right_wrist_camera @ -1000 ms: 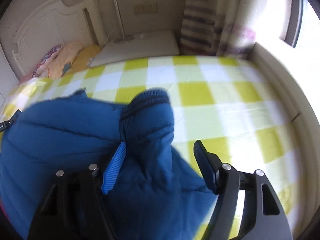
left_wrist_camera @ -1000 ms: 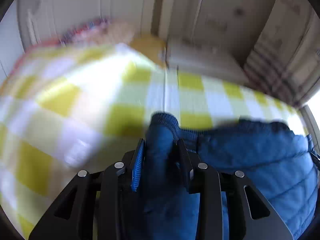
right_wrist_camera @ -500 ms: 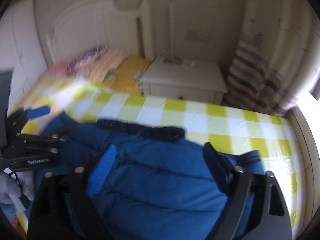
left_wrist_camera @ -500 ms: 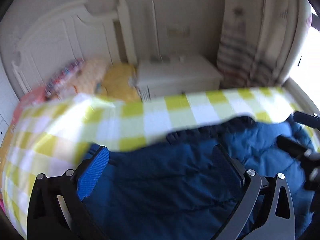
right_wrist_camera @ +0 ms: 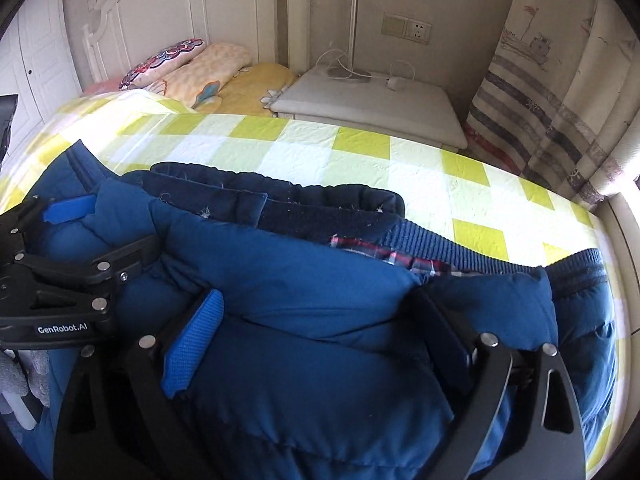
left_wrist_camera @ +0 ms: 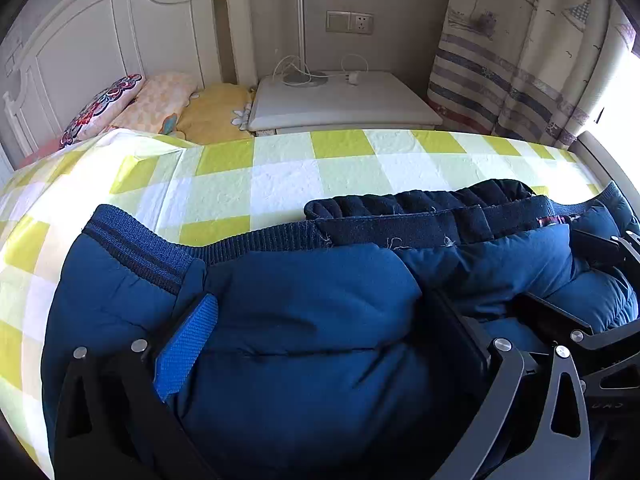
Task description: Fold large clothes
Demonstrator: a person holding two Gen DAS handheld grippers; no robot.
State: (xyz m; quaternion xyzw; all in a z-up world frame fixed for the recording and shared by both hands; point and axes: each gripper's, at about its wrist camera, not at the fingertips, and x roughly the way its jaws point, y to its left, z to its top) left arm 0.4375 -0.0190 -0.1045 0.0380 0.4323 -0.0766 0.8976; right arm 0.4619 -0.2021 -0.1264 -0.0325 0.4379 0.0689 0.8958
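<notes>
Both grippers, left (left_wrist_camera: pixel 320 320) and right (right_wrist_camera: pixel 324 328), spread wide over blue jacket (left_wrist_camera: pixel 312 344) bulging between fingers, right fingertips buried in folds.

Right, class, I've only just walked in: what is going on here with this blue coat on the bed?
A person is folding a blue coat on a bed with a yellow-checked cover, a gripper in each hand. The left gripper and right gripper both sit over the padded fabric with jaws spread wide, clamping nothing. The coat lies bunched, its dark collar and ribbed hem facing the headboard.
</notes>
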